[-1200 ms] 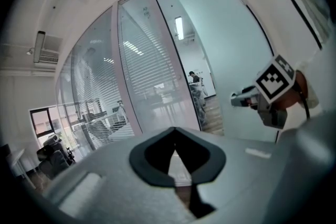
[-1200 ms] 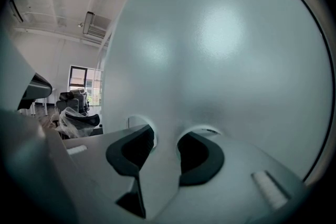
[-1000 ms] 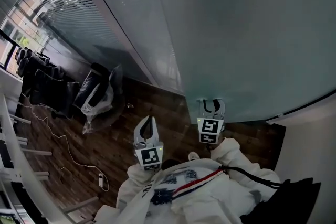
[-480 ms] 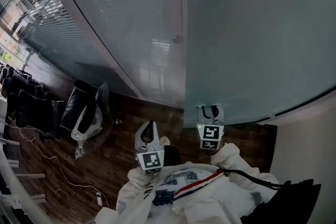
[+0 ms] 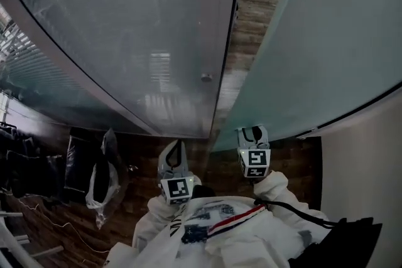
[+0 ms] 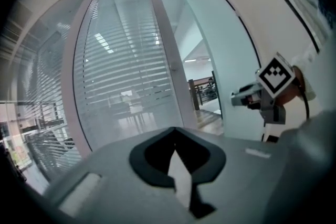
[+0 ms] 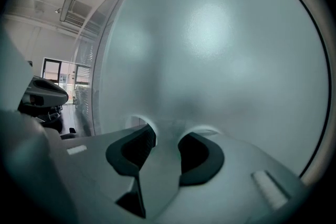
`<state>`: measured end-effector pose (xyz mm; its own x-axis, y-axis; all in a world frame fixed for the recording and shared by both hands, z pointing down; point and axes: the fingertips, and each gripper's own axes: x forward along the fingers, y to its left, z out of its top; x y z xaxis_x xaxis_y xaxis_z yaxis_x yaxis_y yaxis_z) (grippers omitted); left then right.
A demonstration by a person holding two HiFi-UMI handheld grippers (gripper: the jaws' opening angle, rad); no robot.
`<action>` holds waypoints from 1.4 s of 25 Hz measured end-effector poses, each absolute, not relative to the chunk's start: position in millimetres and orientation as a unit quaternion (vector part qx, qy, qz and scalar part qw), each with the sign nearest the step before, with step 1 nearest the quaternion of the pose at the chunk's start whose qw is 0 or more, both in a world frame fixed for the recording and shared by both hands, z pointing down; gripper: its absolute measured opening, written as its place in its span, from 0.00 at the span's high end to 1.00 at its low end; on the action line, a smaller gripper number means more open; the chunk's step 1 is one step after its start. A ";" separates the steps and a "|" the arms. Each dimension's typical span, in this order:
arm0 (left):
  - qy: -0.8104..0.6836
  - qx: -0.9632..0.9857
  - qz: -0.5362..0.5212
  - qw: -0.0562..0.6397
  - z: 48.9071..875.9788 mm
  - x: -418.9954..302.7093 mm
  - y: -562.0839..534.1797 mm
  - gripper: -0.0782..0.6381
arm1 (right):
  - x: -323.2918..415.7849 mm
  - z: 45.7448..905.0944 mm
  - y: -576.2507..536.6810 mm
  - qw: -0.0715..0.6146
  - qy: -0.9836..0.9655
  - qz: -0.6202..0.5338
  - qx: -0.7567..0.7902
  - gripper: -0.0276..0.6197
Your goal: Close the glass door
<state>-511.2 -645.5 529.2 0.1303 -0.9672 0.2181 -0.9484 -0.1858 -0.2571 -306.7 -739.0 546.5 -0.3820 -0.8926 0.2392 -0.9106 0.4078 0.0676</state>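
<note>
A frosted glass door (image 5: pixel 326 41) fills the right of the head view, and it fills the right gripper view as glass door (image 7: pixel 220 50). My right gripper (image 5: pixel 253 130) is at its lower face, close to its free edge. The jaws stand open on bare glass in right gripper (image 7: pixel 167 136), with nothing between them. An open gap (image 5: pixel 251 16) separates the door from a fixed glass panel (image 5: pixel 144 41) with a pale frame and a small round knob (image 5: pixel 206 77). My left gripper (image 5: pixel 176 144) is shut and empty in front of that panel, its tips meeting in left gripper (image 6: pixel 175 131).
Dark wooden floor (image 5: pixel 248 6) runs through the gap into a room with tables (image 6: pixel 202 93). A black chair and a pale bag (image 5: pixel 94 176) stand at the lower left. A white wall (image 5: pixel 367 166) closes the right side. Blinds (image 6: pixel 121 71) hang behind the fixed panel.
The view has swung round: the open gap and the knobbed panel have come into sight, and the chairs have slid to the lower left. Both grippers have moved along the glass towards the gap.
</note>
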 end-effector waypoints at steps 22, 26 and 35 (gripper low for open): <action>0.547 -0.820 -0.164 0.034 551.4 -542.4 -716.8 0.89 | -312.6 558.8 -827.8 0.119 -0.797 0.044 0.591 0.74; 0.542 -0.822 -0.171 0.032 554.8 -537.5 -724.1 0.89 | -313.6 559.1 -839.1 0.120 -0.795 0.044 0.593 0.74; 0.539 -0.821 -0.184 0.039 547.6 -533.5 -750.0 0.89 | -318.9 545.7 -867.7 0.115 -0.788 0.043 0.603 0.74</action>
<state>-533.5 -750.0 547.6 0.3514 -0.8993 0.2605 -0.8704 -0.4163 -0.2629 -318.9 -867.7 545.7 -0.2467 -0.9406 0.2333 -0.9603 0.2696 0.0714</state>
